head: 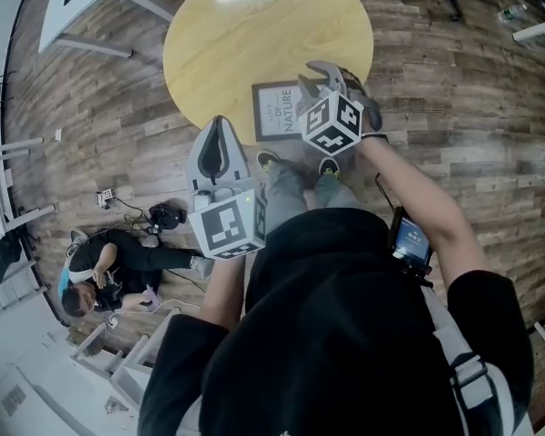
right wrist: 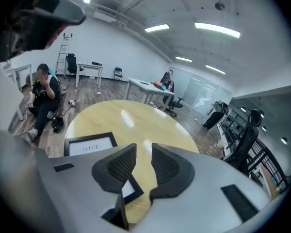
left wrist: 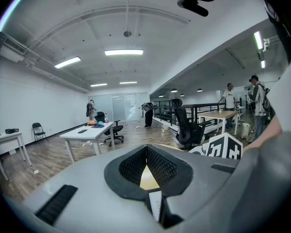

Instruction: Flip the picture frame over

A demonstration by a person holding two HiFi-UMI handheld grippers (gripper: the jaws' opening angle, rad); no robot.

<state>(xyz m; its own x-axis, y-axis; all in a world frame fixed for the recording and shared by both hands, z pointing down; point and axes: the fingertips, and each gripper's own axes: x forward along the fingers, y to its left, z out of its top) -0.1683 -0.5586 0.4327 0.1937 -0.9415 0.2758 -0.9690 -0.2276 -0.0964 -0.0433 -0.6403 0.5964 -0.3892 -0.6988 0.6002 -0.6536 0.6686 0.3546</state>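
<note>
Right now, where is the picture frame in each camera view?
Head view: picture frame at centre, on the round yellow table's near edge.
Left gripper view: cannot tell; only a printed white sliver below the jaws.
Right gripper view: lower left, partly behind the jaws.
Shared landmark: the table, in all three.

- A round table [head: 245, 34] with a pale yellow wooden top stands on a wood-plank floor [head: 463, 98].
- A person in black with a blue cap [head: 104, 266] sits on the floor among cables and gear.
- A long white table [left wrist: 87, 132] stands further off, with a black office chair [left wrist: 116, 130] at its far side.
- Another black office chair [left wrist: 184, 125] stands near a dark railing.
- A ladder [right wrist: 64, 45] stands by the far wall.
- Strip ceiling lights [left wrist: 123, 52] are lit.
- Two people [left wrist: 229, 97] stand by a wooden table.
</note>
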